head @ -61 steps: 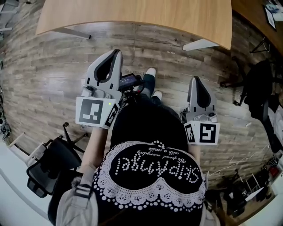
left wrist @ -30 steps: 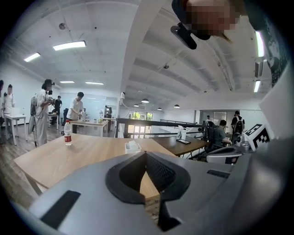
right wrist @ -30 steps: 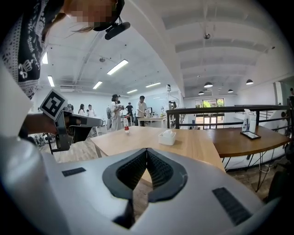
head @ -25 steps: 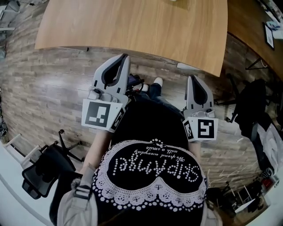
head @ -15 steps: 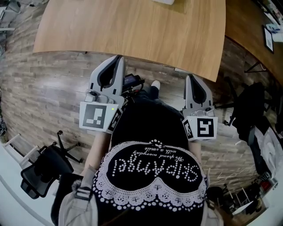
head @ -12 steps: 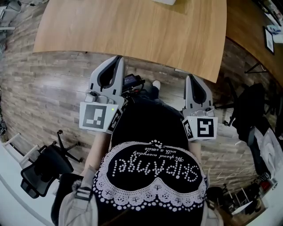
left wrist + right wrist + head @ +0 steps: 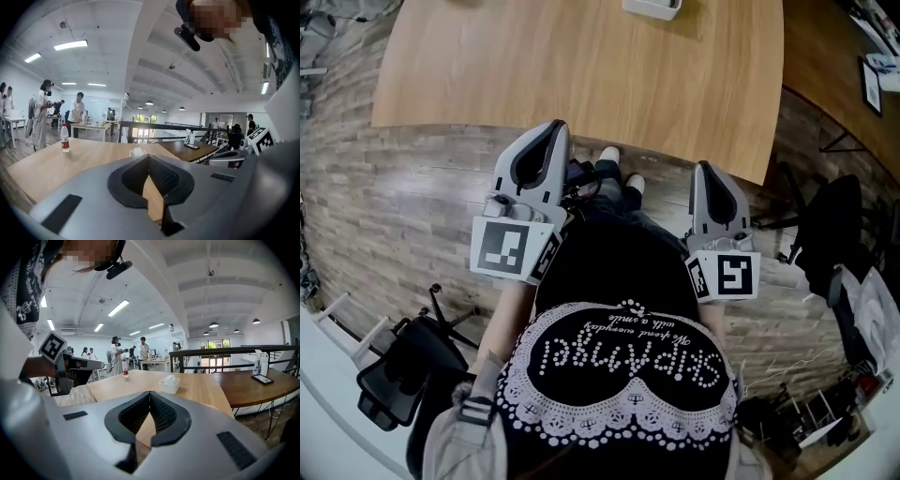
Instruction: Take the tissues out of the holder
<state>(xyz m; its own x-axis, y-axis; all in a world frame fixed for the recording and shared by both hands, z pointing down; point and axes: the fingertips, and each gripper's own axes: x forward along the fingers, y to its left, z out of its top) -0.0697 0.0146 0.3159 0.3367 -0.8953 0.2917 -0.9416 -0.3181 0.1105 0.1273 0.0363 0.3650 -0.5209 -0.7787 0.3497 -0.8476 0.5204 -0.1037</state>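
Note:
A white tissue holder [image 7: 652, 7] with tissue showing at its top stands on the far part of the light wooden table [image 7: 581, 66]. It also shows as the tissue holder [image 7: 169, 384] ahead in the right gripper view and, small, as the holder [image 7: 137, 151] in the left gripper view. My left gripper [image 7: 560, 127] and right gripper [image 7: 705, 167] are held in front of the person's body, over the floor at the table's near edge. Both are shut and empty, well short of the holder. In their own views the left gripper [image 7: 149, 157] and right gripper [image 7: 150, 393] point at the table.
A water bottle [image 7: 65, 138] stands on the table's left part. A darker table [image 7: 253, 385] lies to the right, by a railing. A black office chair [image 7: 398, 361] sits behind at the left. Several people [image 7: 42, 112] stand at far tables.
The person has stepped toward the table with both grippers. The table edge now sits just ahead of the jaw tips, and the tissue holder has come into the top of the head view.

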